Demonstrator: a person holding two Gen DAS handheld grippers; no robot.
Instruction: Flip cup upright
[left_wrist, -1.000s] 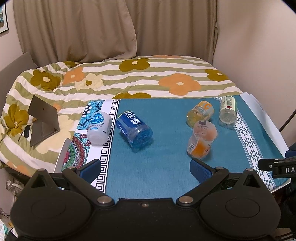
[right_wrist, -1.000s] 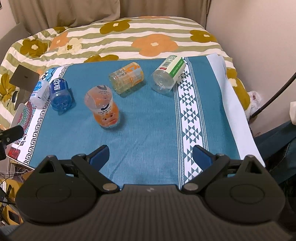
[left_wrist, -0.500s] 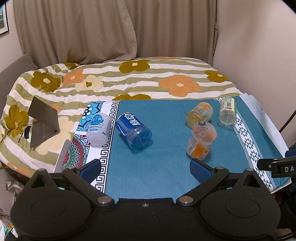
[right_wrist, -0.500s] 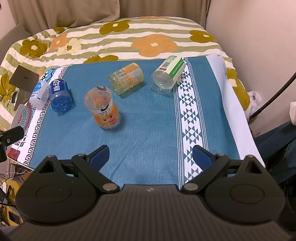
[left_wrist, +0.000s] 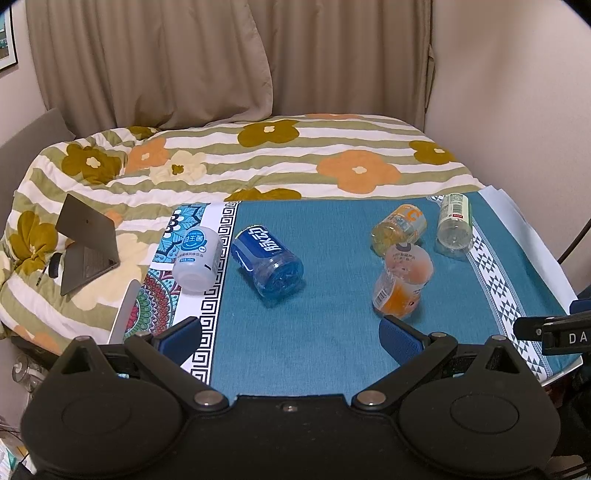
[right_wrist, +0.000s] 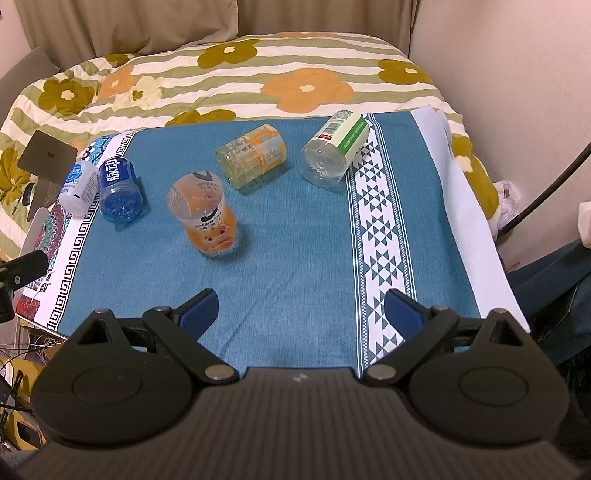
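Note:
Several plastic cups sit on a blue cloth (right_wrist: 295, 258). An orange cup with a pig face (right_wrist: 207, 218) (left_wrist: 402, 280) stands upright, open end up. A blue cup (right_wrist: 120, 190) (left_wrist: 267, 260), a white cup (right_wrist: 77, 188) (left_wrist: 197, 258), a yellow-orange cup (right_wrist: 253, 155) (left_wrist: 399, 227) and a green-labelled clear cup (right_wrist: 334, 151) (left_wrist: 454, 223) lie on their sides. My left gripper (left_wrist: 290, 338) is open and empty at the near edge. My right gripper (right_wrist: 301, 314) is open and empty, near the front.
A flowered quilt (left_wrist: 258, 162) covers the bed behind the cloth. A laptop (left_wrist: 86, 242) lies on the quilt at the left. A wall (right_wrist: 517, 74) stands at the right, curtains (left_wrist: 184, 62) at the back. The cloth's right edge (right_wrist: 465, 206) drops off.
Both views have tilted slightly, so the scene sits a little lower in the left wrist view. No cup has moved and both grippers stay open.

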